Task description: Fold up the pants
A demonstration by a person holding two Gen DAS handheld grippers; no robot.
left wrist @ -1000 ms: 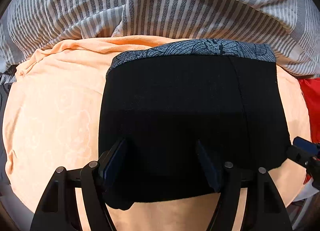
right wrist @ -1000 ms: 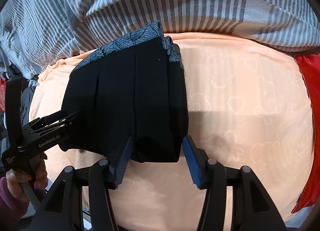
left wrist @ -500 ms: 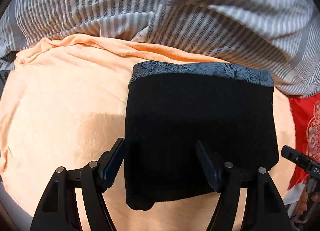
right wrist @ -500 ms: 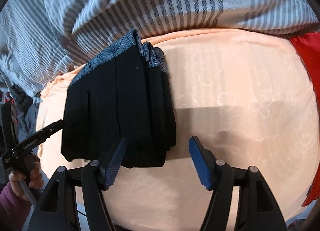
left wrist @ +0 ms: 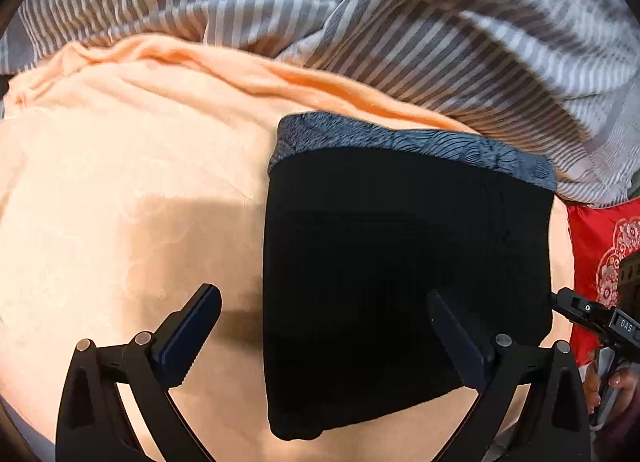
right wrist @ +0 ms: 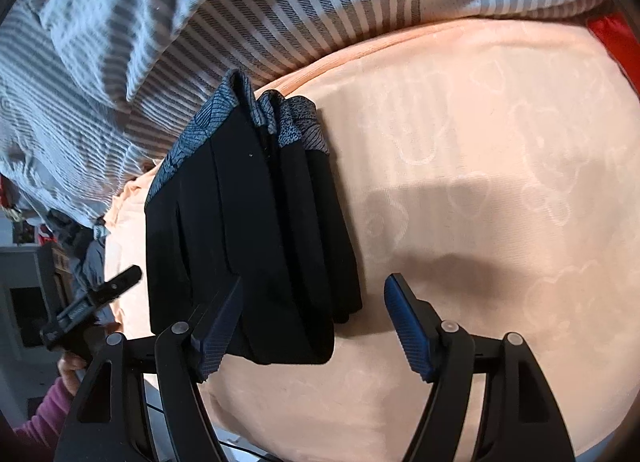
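Black pants (left wrist: pixel 404 282) lay folded in a compact stack on the peach sheet (left wrist: pixel 120 181), patterned grey-blue waistband (left wrist: pixel 408 143) at the far end against the striped blanket (left wrist: pixel 360 13), long axis running away from both cameras. Left gripper (left wrist: pixel 326 338) hung low at the stack's near edge, jaws wide, holding nothing. Right gripper (right wrist: pixel 316 322) sat beside the stack's right edge, jaws likewise spread and empty.
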